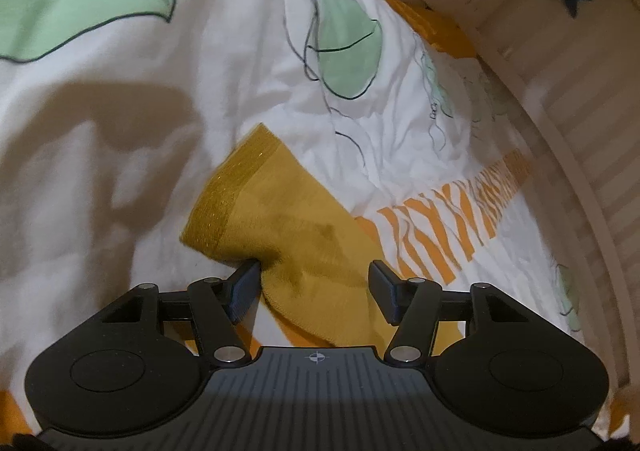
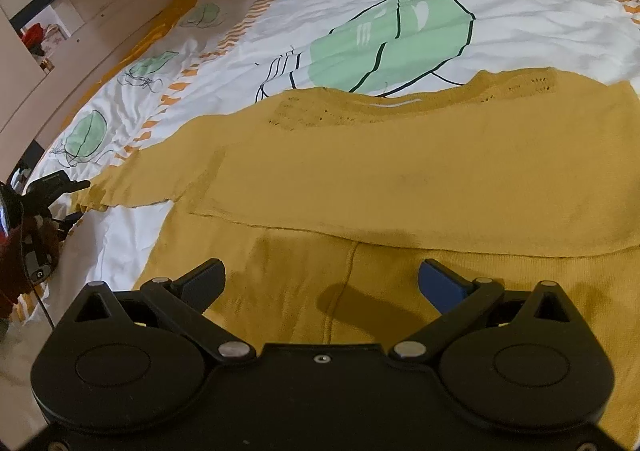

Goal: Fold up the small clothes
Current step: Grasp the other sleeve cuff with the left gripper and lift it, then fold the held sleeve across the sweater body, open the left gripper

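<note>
Two tongs hang open over the bed (image 2: 520, 3): left tongs (image 1: 316, 283) straddle the mustard sweater's sleeve cuff (image 1: 224, 203), which runs away up-left, while right tongs (image 2: 320, 283) hover above its body (image 2: 400, 179).

Your sweater (image 2: 400, 179) is matt mustard knit, its cuff (image 1: 224, 203) ribbed. The bedsheet (image 1: 120, 171) under it: crumpled printed white cotton. Gripper bodies look matt black plastic.

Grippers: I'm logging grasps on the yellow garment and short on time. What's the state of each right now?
Left gripper: open, the yellow garment's sleeve lies between its fingers, not clamped.
Right gripper: open, holding nothing, above the yellow garment.
</note>
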Available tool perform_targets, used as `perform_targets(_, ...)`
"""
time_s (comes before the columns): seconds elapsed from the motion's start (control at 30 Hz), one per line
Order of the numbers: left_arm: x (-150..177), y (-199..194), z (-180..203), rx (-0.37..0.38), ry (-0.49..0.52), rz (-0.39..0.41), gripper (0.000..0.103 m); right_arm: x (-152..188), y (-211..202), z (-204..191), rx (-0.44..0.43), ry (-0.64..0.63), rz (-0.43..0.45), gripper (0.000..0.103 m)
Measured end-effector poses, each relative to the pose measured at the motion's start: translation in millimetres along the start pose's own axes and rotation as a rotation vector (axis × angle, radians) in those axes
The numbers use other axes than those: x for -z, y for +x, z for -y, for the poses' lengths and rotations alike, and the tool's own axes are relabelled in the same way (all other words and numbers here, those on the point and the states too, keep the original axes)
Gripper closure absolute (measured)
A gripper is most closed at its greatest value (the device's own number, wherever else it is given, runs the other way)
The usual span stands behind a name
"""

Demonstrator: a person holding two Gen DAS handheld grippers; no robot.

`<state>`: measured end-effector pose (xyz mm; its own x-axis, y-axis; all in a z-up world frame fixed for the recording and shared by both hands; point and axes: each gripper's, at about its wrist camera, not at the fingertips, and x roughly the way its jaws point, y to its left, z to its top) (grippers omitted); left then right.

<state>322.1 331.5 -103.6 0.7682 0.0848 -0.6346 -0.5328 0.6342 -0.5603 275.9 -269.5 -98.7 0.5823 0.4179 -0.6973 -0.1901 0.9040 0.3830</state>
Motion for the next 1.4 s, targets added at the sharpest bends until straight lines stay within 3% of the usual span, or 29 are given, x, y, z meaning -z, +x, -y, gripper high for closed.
perform_targets(0.03, 0.4, -1.4, 1.5, 0.000, 0.012, 0.015, 0.078, -0.1, -0.4, 0.1, 0.002, 0.001, 0.000, 0.001)
perform_targets(0.1, 1.4, -4.3, 5.0, -0.009, 0.019, 0.033, 0.093, 0.1, -1.7, 0.6, 0.005, 0.003, 0.001, 0.001)
perform_targets(0.23, 2.7, -19.5, 28.3, 0.034, 0.069, 0.092, 0.096, -2.0, -4.7, 3.6, 0.013, 0.018, 0.001, 0.001)
perform_targets(0.4, 15.9, -58.6, 95.4, 0.146, 0.258, 0.155, 0.096, -7.1, -14.4, 8.6, 0.008, 0.044, 0.027, 0.001)
perform_targets(0.6, 68.5, -107.4, 185.1, 0.322, 0.458, 0.148, 0.096, -13.8, -32.0, 18.4, 0.012, 0.075, 0.083, 0.001)
perform_targets(0.8, 145.3, -123.5, 263.5, 0.499, 0.574, 0.037, 0.096, -20.0, -50.7, 30.5, 0.008, 0.120, 0.136, 0.001)
perform_targets(0.9, 188.4, -122.3, 291.7, 0.547, 0.629, -0.022, 0.096, -24.4, -60.2, 36.5, 0.006, 0.143, 0.166, 0.001)
perform_targets(1.17, 282.5, -84.9, 325.1, 0.570, 0.734, -0.217, 0.094, -33.6, -79.4, 59.8, 0.012, 0.232, 0.233, 0.001)
perform_targets(1.2, 292.1, -79.8, 327.6, 0.566, 0.746, -0.243, 0.091, -34.3, -81.8, 62.5, 0.013, 0.243, 0.244, 0.001)
perform_targets(1.23, 299.8, -77.8, 329.3, 0.562, 0.758, -0.268, 0.076, -35.6, -84.5, 65.7, 0.015, 0.254, 0.256, 0.001)
perform_targets(1.3, 309.6, -73.2, 328.0, 0.577, 0.773, -0.316, 0.061, -36.7, -88.2, 69.3, 0.021, 0.265, 0.272, 0.001)
perform_targets(1.4, 316.5, -80.3, 324.1, 0.618, 0.794, -0.332, 0.060, -37.1, -90.2, 72.8, 0.031, 0.277, 0.285, 0.001)
